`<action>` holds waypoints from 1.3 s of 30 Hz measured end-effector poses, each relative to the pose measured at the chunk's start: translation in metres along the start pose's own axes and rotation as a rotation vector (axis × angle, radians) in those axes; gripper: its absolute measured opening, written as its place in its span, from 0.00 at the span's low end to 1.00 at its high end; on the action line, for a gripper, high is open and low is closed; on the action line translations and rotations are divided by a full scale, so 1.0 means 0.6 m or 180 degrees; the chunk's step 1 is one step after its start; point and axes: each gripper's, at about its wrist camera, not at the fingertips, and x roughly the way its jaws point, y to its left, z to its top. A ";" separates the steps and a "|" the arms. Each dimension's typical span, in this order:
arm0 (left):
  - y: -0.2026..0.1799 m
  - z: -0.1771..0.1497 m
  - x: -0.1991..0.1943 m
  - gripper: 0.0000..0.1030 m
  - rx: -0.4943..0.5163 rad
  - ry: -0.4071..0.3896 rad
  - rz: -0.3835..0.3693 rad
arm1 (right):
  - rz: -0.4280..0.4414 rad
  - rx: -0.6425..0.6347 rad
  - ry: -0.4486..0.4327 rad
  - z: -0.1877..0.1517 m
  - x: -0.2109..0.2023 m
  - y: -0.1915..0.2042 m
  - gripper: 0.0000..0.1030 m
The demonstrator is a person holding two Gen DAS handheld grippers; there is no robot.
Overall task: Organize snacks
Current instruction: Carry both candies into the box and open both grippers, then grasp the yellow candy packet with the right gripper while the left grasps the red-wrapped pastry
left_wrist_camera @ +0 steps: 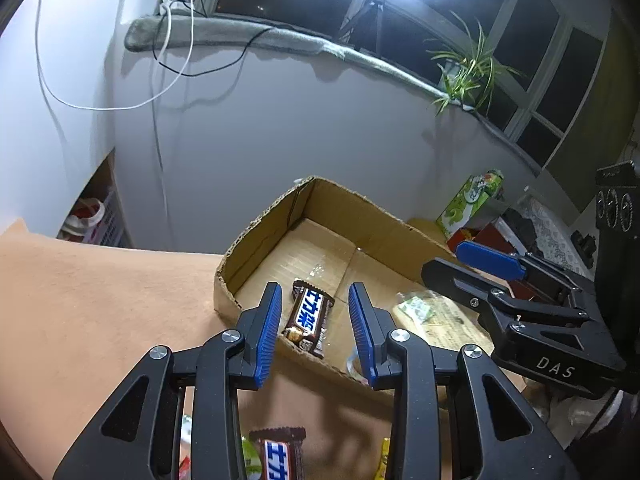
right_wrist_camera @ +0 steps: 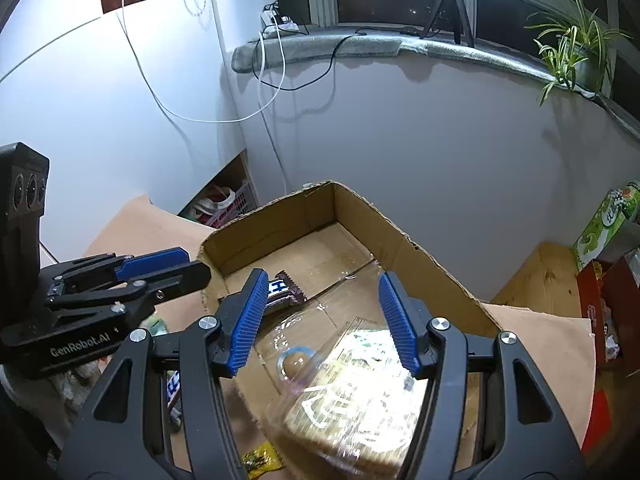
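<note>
Two snacks already lie inside the open cardboard box [left_wrist_camera: 320, 200]: a brown chocolate bar [left_wrist_camera: 309, 317] with a blue-and-white label, resting on the box floor near the near-left wall, and a clear-wrapped pastry pack [right_wrist_camera: 352, 392] at the near-right side, which looks blurred in the right wrist view. We read the left claw [left_wrist_camera: 314, 330] as spread and empty, hovering just above the near wall of the box with the chocolate bar showing between its blue pads [left_wrist_camera: 268, 332] but not touched by them. The right claw [right_wrist_camera: 324, 320] is likewise spread, its pads standing clear on either side of the pastry pack below; we judge this pack to be just released into the box, though whether it has fully settled we cannot tell. Outside the box, on the orange-covered bench [left_wrist_camera: 100, 312], more items wait near the camera: a second chocolate bar [left_wrist_camera: 280, 456], a yellow wrapper [right_wrist_camera: 260, 464] and some green packaging partly hidden by the claw frames. We judge the task to be partway done, with several loose snacks still to be moved in.
</note>
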 end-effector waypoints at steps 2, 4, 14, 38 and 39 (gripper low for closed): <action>-0.001 0.000 -0.017 0.32 -0.0010 -0.0047 -0.0016 | 0.0000 -0.0013 -0.0030 -0.003 -0.015 0.006 0.58; -0.003 -0.002 -0.032 0.32 -0.0004 -0.0078 -0.0031 | -0.0002 -0.0028 -0.0057 -0.007 -0.030 0.014 0.58; 0.029 -0.037 -0.148 0.32 -0.0042 -0.0317 -0.0016 | 0.0152 0.0001 -0.0168 -0.062 -0.109 0.052 0.58; 0.162 -0.179 -0.159 0.38 -0.0112 0.0052 0.0304 | 0.0111 0.0397 0.0295 -0.237 -0.083 0.106 0.59; 0.161 -0.180 -0.155 0.38 -0.0073 0.0062 0.0309 | 0.0079 0.0419 0.0306 -0.242 -0.076 0.108 0.59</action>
